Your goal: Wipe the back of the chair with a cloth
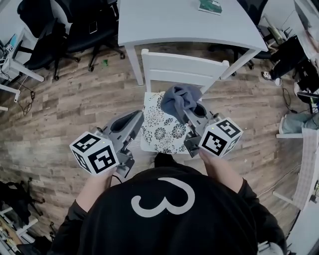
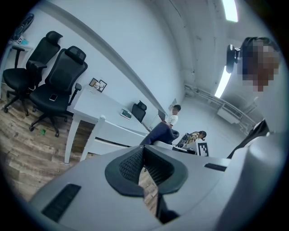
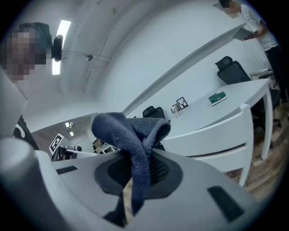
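A white wooden chair stands in front of me, its back (image 1: 184,69) on the far side and a floral seat cushion (image 1: 159,127) below my hands. My right gripper (image 1: 192,110) is shut on a blue-grey cloth (image 1: 179,99) that bunches up over the seat, short of the chair back. The right gripper view shows the cloth (image 3: 126,131) pinched between the jaws (image 3: 137,169), with the chair back (image 3: 212,133) to the right. At the seat's left edge my left gripper (image 1: 138,117) is shut and holds nothing. The left gripper view shows its jaws (image 2: 144,169) together, the chair back (image 2: 113,133) ahead.
A white table (image 1: 184,22) stands right behind the chair with a green item (image 1: 210,6) on it. Black office chairs (image 1: 55,30) are at the back left. White furniture and clutter line the right side (image 1: 299,124). Wood floor surrounds the chair. Two people (image 2: 174,115) sit far off.
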A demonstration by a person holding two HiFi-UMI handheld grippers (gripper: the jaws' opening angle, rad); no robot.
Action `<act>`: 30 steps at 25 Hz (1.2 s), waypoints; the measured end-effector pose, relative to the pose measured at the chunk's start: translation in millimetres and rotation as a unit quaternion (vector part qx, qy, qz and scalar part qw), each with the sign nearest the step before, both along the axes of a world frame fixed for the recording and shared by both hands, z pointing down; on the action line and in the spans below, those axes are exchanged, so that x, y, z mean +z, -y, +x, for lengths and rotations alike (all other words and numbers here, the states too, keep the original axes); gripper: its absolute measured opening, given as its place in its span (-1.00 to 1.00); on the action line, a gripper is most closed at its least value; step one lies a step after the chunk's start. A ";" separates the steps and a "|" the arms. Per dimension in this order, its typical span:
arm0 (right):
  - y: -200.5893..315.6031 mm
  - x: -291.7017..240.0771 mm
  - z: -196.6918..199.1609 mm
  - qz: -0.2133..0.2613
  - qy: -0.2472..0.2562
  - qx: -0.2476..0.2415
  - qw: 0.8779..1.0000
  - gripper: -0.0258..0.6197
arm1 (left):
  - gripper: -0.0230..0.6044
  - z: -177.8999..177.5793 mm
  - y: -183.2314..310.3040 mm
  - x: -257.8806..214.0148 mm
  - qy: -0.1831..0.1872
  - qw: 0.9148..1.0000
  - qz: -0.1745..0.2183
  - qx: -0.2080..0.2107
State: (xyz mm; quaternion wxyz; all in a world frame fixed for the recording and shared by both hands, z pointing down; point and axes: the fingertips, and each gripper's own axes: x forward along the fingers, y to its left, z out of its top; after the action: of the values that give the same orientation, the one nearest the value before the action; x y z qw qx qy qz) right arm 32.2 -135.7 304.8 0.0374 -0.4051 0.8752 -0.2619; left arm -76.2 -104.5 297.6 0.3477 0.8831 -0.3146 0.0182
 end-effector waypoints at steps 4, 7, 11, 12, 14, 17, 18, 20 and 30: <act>35.0 12.9 -8.8 0.001 -0.018 -0.010 1.000 -0.79 | -0.88 -4.5 19.9 12.5 0.004 1.000 -0.017 -0.017; 64.6 23.6 -14.1 -0.001 -0.022 0.000 1.000 -0.79 | -0.88 -10.0 38.4 16.6 0.006 0.999 -0.023 -0.033; 93.9 35.2 -23.0 0.012 -0.040 0.014 0.999 -0.79 | -0.88 -16.3 54.0 17.8 0.005 0.998 -0.032 -0.054; 100.0 38.6 -25.0 0.016 -0.046 0.015 0.999 -0.79 | -0.88 -17.9 56.2 19.4 0.005 0.998 -0.034 -0.058; 111.6 48.0 -28.5 0.018 -0.060 0.019 0.998 -0.79 | -0.88 -21.9 59.3 24.7 0.006 0.997 -0.038 -0.066; 126.8 66.2 -32.7 0.016 -0.082 0.032 0.996 -0.79 | -0.88 -30.7 60.7 33.8 0.009 0.996 -0.046 -0.076; 131.0 72.4 -34.2 0.014 -0.090 0.036 0.995 -0.79 | -0.88 -34.0 60.5 36.4 0.010 0.995 -0.049 -0.081; 138.7 84.5 -37.8 0.010 -0.105 0.042 0.994 -0.79 | -0.88 -40.5 60.7 40.8 0.010 0.994 -0.056 -0.090; 171.0 124.3 -51.9 0.001 -0.141 0.072 0.987 -0.79 | -0.88 -68.5 59.1 55.5 0.027 0.990 -0.072 -0.122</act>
State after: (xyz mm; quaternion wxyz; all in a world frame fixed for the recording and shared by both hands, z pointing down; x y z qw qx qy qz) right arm -19.7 -306.7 429.1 -0.0676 -0.4999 0.8405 -0.1976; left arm -144.6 -163.6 353.1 0.4012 0.8101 -0.4269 0.0221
